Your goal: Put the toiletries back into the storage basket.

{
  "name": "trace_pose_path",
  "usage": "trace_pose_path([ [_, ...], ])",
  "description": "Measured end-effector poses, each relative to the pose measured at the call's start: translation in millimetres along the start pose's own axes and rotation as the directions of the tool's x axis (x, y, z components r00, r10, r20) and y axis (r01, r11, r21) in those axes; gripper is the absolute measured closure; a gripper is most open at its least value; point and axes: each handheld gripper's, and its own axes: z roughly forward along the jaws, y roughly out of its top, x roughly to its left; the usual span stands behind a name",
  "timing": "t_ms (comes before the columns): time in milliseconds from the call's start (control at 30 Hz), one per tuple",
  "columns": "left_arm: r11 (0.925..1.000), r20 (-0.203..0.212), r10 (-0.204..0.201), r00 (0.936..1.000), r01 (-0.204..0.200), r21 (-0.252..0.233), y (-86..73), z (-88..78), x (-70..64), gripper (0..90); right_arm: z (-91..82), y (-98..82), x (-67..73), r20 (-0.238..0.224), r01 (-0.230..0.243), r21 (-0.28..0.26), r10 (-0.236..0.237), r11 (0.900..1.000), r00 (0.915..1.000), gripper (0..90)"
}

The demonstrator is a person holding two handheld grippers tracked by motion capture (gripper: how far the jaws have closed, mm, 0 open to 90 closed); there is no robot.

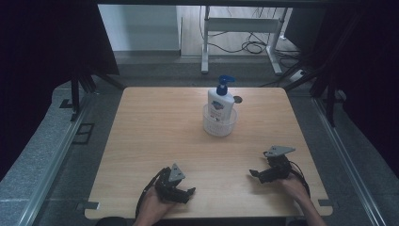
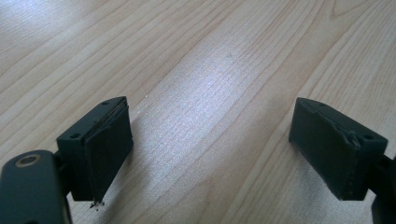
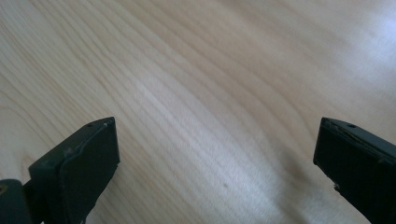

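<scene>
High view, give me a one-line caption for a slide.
Two hand-held grippers, left and right, rest open at the wooden table's near edge; a pump bottle stands in a clear bowl.

grey floor [image 1: 70, 155], dark curtains [image 1: 42, 42]

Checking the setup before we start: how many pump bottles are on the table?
1. The pump bottle, white with a blue pump head, stands upright inside a clear round container at the far middle of the wooden table. Nothing on the table could hide another.
</scene>
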Motion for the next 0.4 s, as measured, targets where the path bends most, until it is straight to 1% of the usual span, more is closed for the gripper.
trace_pose_path([
  [100,1.0,0.0,0.0,1.0,0.0,0.0,0.0,0.0,0.0,12.7,3.0,-5.2,0.5,0.0,-0.002,0.021,0.002,1.0,1.0,0.0],
  [133,1.0,0.0,0.0,1.0,0.0,0.001,0.1,0.0,0.0,12.7,3.3,-5.5,0.2,-0.006,-0.008,0.022,0.008,1.0,0.9999,0.0],
  [400,1.0,0.0,0.0,1.0,0.0,0.001,0.1,0.2,-0.3,12.6,2.2,-6.7,1.7,0.008,-0.018,0.023,0.018,1.0,0.9998,0.0],
])
